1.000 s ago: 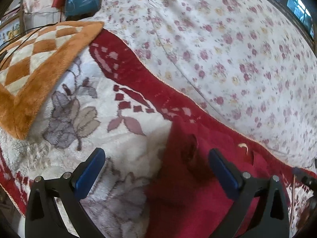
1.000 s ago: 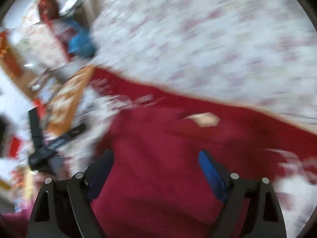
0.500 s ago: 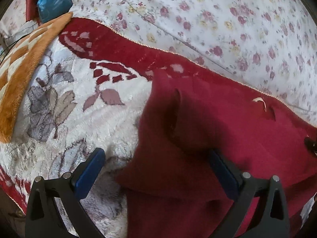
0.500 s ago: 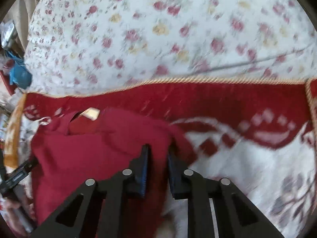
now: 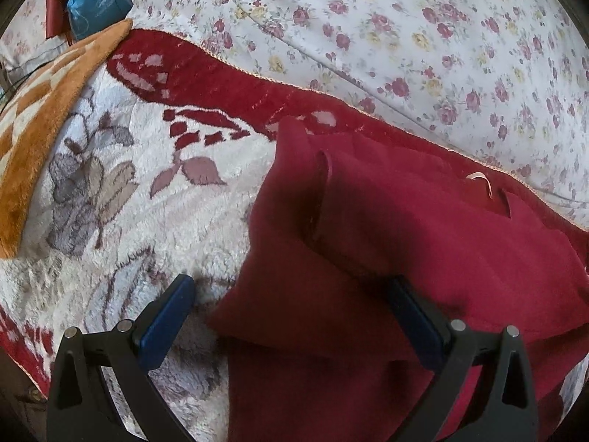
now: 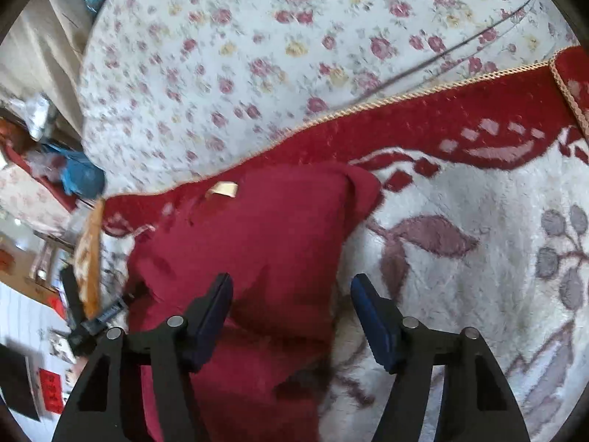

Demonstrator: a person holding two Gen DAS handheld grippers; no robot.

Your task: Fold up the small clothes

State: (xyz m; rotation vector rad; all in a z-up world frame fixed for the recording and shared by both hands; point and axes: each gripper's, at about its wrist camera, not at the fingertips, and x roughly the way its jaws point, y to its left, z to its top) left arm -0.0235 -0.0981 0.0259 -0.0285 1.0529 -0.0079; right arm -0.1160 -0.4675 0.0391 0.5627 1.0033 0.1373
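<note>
A plain dark-red garment (image 5: 423, 243) is lying on a plush blanket (image 5: 206, 221) that is showing white with grey-mauve leaves and a deep red border edged in gold cord. Beyond the blanket, a white sheet (image 5: 405, 18) is carrying small red and yellow roses. Beside the blanket, an orange-and-cream checked throw (image 5: 33, 140) is glowing.

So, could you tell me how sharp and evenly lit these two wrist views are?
Left wrist view: mostly sharp, with fisheye bending at the rim and a dark shadow in the fold of the red garment near the left gripper. Right wrist view: the flowered sheet is softened by motion blur, the room at the left edge is overexposed, and the right gripper is crisp, its jaws opening over the garment's edge.
</note>
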